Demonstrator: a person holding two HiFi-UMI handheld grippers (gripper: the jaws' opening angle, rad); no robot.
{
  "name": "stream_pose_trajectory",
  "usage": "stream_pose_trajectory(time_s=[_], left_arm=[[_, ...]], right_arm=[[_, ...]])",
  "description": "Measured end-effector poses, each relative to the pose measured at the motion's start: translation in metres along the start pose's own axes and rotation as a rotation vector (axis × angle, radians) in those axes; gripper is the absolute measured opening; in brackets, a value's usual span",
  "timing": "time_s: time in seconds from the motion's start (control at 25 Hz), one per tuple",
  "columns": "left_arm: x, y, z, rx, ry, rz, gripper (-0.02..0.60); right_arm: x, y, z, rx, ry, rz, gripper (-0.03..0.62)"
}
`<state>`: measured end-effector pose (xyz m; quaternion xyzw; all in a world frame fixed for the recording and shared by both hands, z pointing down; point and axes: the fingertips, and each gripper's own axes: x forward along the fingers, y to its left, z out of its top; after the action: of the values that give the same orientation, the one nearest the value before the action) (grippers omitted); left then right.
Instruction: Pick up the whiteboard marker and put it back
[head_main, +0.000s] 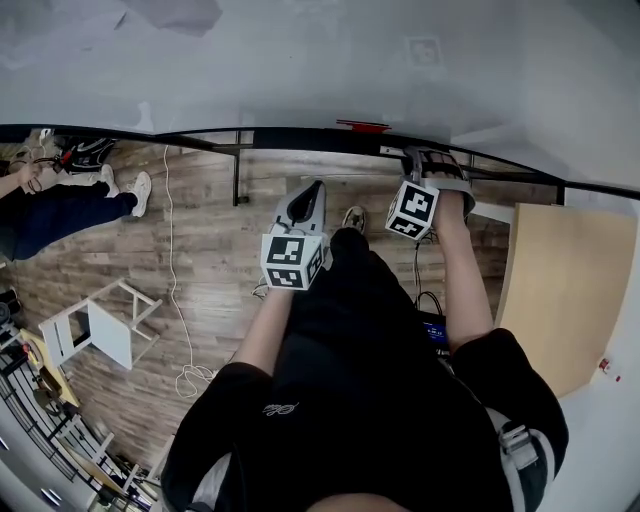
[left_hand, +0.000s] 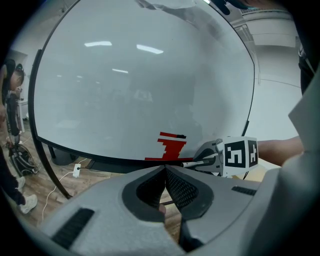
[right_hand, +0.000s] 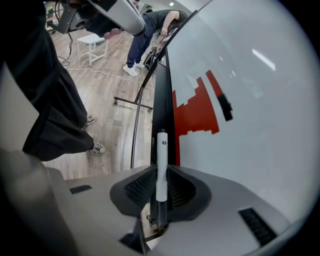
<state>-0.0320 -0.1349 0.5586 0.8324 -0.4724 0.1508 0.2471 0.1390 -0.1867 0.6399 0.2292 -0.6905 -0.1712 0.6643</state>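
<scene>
The whiteboard marker (right_hand: 161, 165), white with a dark cap, sticks out forward from my right gripper (right_hand: 161, 172), which is shut on its barrel. Its tip points along the black tray edge (right_hand: 162, 100) under the whiteboard (right_hand: 250, 100). In the head view the right gripper (head_main: 425, 158) sits at that tray (head_main: 300, 140), right of a red object (head_main: 362, 126). The left gripper view also shows the marker (left_hand: 196, 163), in the right gripper (left_hand: 215, 155) by red marks (left_hand: 172, 145). My left gripper (left_hand: 165, 170) is shut with nothing in it, lower left of the tray (head_main: 312, 192).
A person (head_main: 60, 205) stands at the far left on the wooden floor. A white stool (head_main: 100, 325) and a white cable (head_main: 180, 300) lie on the floor to the left. A beige panel (head_main: 565, 290) stands at the right. The whiteboard's stand leg (head_main: 238, 175) drops below the tray.
</scene>
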Motion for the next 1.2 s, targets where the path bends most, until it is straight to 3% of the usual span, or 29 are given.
stream_pose_trajectory(time_s=[1.2], left_arm=[[-0.008, 0.008, -0.002, -0.011, 0.008, 0.021, 0.005]], right_arm=[[0.011, -0.005, 0.008, -0.013, 0.012, 0.022, 0.055]])
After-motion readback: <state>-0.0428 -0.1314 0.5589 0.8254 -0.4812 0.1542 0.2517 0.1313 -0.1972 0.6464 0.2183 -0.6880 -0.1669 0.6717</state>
